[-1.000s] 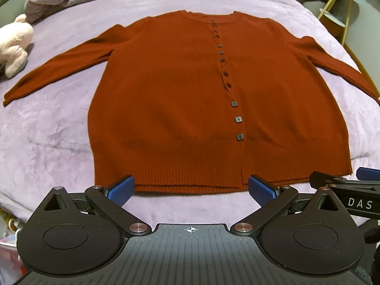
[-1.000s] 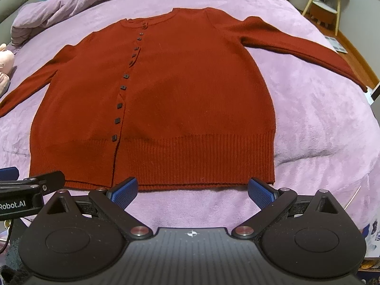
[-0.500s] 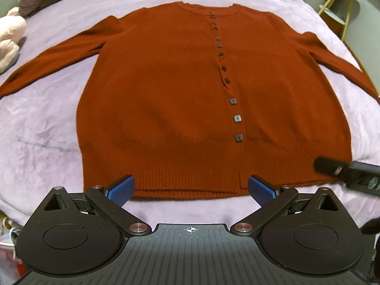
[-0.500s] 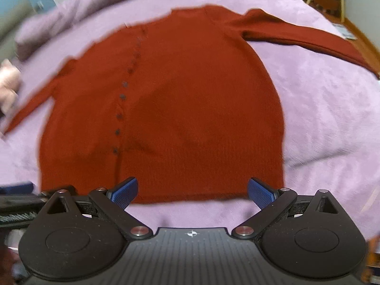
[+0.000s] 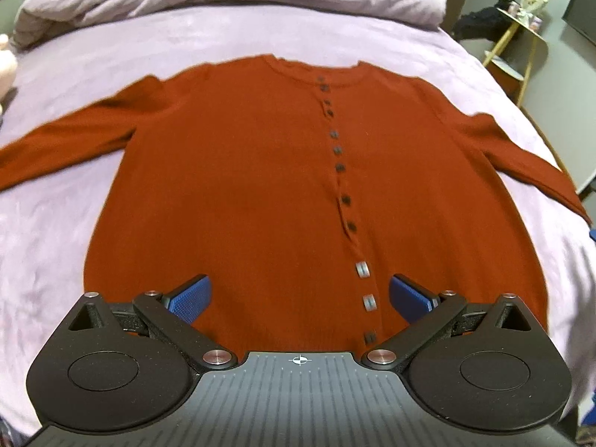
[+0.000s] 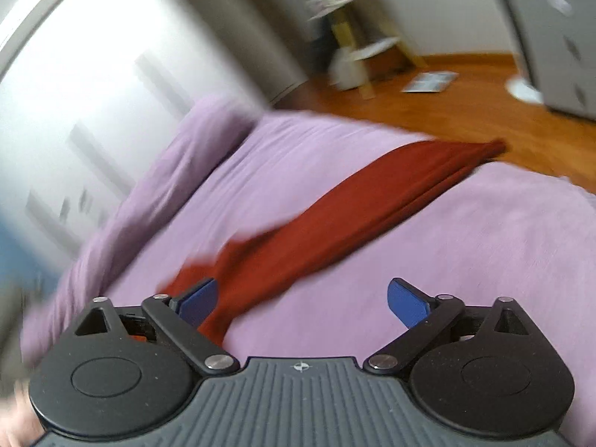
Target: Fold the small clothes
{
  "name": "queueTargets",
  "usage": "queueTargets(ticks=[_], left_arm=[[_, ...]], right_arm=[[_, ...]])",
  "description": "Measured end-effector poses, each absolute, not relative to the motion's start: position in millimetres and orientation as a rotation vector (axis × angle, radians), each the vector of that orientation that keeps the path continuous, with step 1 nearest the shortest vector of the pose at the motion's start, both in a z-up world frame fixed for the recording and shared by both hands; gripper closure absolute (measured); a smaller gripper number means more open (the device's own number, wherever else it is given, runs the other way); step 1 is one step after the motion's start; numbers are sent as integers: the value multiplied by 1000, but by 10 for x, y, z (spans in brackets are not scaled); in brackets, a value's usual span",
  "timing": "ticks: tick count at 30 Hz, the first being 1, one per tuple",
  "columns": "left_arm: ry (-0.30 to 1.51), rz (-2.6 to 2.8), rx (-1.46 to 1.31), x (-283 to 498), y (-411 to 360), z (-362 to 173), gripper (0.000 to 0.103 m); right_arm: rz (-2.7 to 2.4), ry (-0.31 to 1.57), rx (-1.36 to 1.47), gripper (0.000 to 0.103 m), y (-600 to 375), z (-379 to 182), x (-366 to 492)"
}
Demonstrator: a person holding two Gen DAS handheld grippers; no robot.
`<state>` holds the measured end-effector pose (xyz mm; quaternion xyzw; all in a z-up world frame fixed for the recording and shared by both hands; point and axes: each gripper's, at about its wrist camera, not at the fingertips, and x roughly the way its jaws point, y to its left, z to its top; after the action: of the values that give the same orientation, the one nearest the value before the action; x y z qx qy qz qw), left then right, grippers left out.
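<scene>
Flat lies one cardigan (image 5: 260, 186), eleven buttons (image 5: 362, 269).

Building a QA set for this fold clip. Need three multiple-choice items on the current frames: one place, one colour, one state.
1. Where does the cardigan lie?
A. on the wooden floor
B. flat on the purple bedspread
C. over a chair

2. What colour is the cardigan?
A. rust red
B. navy
C. white

3. How does the left gripper stand?
A. shut on a sleeve
B. shut, empty
C. open, nothing between its pads

Key: 1 B, bedspread shows all around it. 2 A, rust-red knit with dark buttons. 3 C, blue pads wide apart above the hem.
</scene>
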<state>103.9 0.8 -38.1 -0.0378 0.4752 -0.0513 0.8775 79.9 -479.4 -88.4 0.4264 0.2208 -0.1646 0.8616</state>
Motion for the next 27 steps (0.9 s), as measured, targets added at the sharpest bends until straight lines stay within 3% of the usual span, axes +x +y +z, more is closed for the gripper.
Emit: queueTargets(ticks=[1,2,3,8,13,15,16,21,27], left_arm=[[981,-99,-79,1090,-6,-388,0],[976,-91,-82,1127,-14,-399,0],[978,-79,-86,1162,-23,-415,0],[1019,-61,-153,1285,25,-551,0],[1046,-32,-187,1339,133,-637,0],[1050,-34,-209,1346,181,-647,2],[1053,-41,-222,1350,209,-650,3],[1045,-97,-258,1425,302,-596,7],[972,-223,-353,1669,267,-369,10]], right_arm=[[-381,470,957,28,-4953,-981,843],[-421,469,1029,47,-5129,-1086,879],[-449,462,1079,54,-5253,-1164,903],[-546,381,1228,65,-5591,-1471,940],[-567,356,1206,70,-5636,-1530,1121],[-590,383,1166,89,-5631,-1469,1168],[-601,404,1128,94,-5615,-1444,1214],[-521,393,728,97,-5154,-862,1463],[110,351,316,97,-3460,-262,1607]])
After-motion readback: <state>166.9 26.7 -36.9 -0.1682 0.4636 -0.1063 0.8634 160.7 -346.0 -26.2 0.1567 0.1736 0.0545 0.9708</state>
